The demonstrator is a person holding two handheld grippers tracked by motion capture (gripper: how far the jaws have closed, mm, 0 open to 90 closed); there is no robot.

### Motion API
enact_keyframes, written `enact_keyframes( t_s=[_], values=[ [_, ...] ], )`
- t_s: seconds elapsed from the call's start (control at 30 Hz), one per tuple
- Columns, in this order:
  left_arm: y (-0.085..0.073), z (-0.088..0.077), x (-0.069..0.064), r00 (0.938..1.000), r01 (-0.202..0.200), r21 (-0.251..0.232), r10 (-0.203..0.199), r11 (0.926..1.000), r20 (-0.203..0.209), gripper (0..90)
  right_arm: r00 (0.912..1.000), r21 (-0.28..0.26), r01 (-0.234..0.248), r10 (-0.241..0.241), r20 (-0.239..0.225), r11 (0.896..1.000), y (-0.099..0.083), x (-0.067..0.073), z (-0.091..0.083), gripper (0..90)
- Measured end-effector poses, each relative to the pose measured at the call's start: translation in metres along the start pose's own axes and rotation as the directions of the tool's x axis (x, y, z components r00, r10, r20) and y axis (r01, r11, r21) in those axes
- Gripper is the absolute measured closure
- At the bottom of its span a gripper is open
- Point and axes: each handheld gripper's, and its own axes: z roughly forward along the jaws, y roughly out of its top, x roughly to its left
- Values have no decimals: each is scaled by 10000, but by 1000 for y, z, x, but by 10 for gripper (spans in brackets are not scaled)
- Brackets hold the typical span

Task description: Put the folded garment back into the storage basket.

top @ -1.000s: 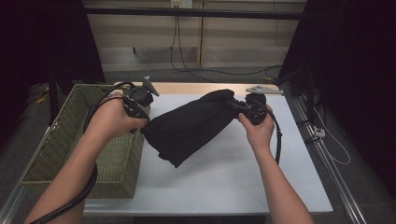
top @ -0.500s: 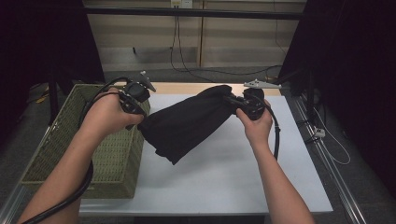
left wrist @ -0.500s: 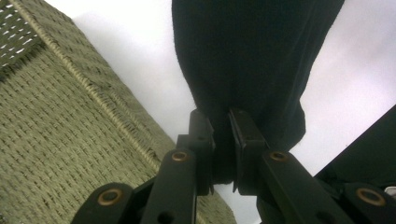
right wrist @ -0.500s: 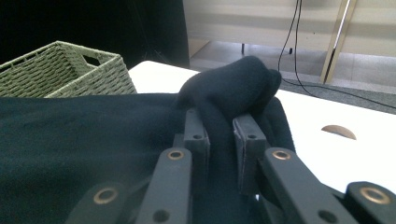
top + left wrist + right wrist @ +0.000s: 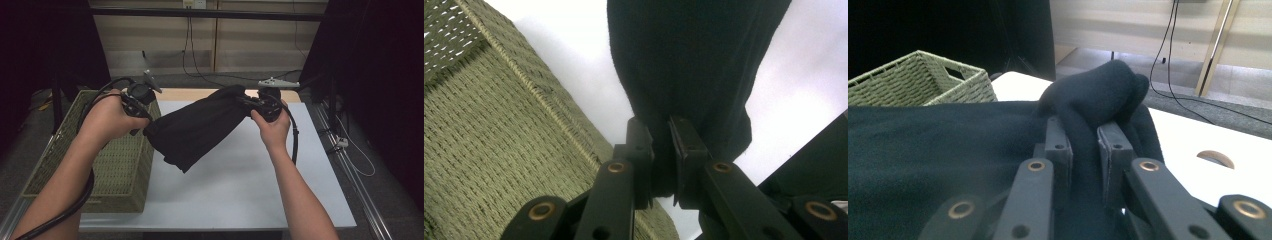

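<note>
Spanning most of the high view, white table (image 5: 240, 185) with a tan strip along its far edge. Standing at the table's left edge, green woven basket (image 5: 107, 165), open on top; seen again in the left gripper view (image 5: 484, 150) and, farther off, in the right gripper view (image 5: 918, 80). Hanging above the table between the two hands, black cloth (image 5: 197, 130), stretched from upper right to lower left, lower folds drooping toward the tabletop, whether touching it unclear. Pinching the cloth's left end just beside the basket's rim, left gripper (image 5: 147, 125), jaws pressed on a bunched fold (image 5: 661, 155). Pinching the cloth's upper right end, right gripper (image 5: 245, 102), jaws clamped on a rounded wad of fabric (image 5: 1083, 145).
</note>
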Motion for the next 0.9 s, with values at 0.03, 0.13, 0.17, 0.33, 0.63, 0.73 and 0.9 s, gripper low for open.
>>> enact_keyframes(
  t_s=[0.03,0.13,0.17,0.33,0.63,0.73,0.9],
  values=[
    [0,-1,0,10000,8,4,-8,10000,-2,808,10000,-18,9,-8,8,10000,1,0,0,792],
    [0,-3,1,9999,112,-65,-113,9999,-32,808,10000,-8,-12,12,-50,10000,3,1,2,792],
    [0,-3,1,9999,111,-48,-111,9999,-56,808,10000,22,64,-64,-67,10000,4,1,2,792],
    [-1,-6,3,9997,206,-80,-207,9998,-102,808,9998,-14,105,-105,-144,9999,7,3,4,792],
    [0,-14,6,9997,107,-23,-107,9999,-224,808,9997,-44,127,-128,-210,9999,13,7,4,792],
    [-1,-16,6,9993,294,-188,-298,9994,-232,808,9996,-44,193,-193,-225,9998,15,8,4,792],
    [-3,-22,8,9991,302,-177,-307,9994,-289,808,9989,-100,347,-350,-316,9993,20,11,5,792]
  ],
)
